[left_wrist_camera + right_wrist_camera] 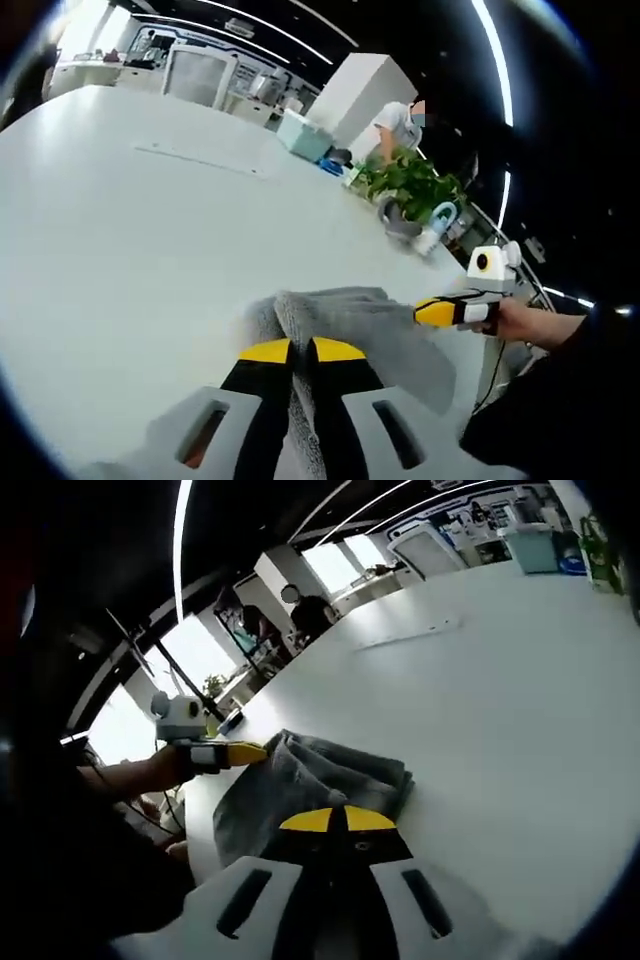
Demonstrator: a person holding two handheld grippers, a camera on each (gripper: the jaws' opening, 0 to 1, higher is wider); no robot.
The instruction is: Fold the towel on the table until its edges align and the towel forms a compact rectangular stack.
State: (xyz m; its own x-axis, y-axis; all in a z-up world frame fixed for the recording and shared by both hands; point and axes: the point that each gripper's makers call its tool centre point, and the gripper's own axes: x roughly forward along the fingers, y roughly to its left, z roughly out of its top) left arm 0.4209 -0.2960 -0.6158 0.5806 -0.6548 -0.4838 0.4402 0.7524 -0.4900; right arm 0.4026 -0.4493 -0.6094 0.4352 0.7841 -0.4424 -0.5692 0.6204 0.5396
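So the grey towel (365,320) is sitting near the edge of the white counter (130,230), partly folded and bunched up, with rumpled layers rather than a clean rectangle. In the left gripper view the left claw (300,350) has its yellow-tipped jaws pressed together with a ridge of the cloth pinched between them, down at 6 o'clock. The right claw (450,312) comes in from 3 o'clock and looks clamped on the towel's far edge too.

From the right gripper view, the right claw (335,820) has its jaws closed tight at the near hem of the towel (320,775); cloth seems to be caught there, though the tips hide the exact bite. The left claw (235,753) sits at about 9 o'clock, nipping the opposite corner.

Handling-wise I'd guess it's light, soft and totally floppy terry, so it'll sag and drag rather than hold shape. It's not slippery or fragile. Best bite is right at the corners or hem, through all layers, so the edges line up. A potted plant (415,185) stands well apart up the counter.
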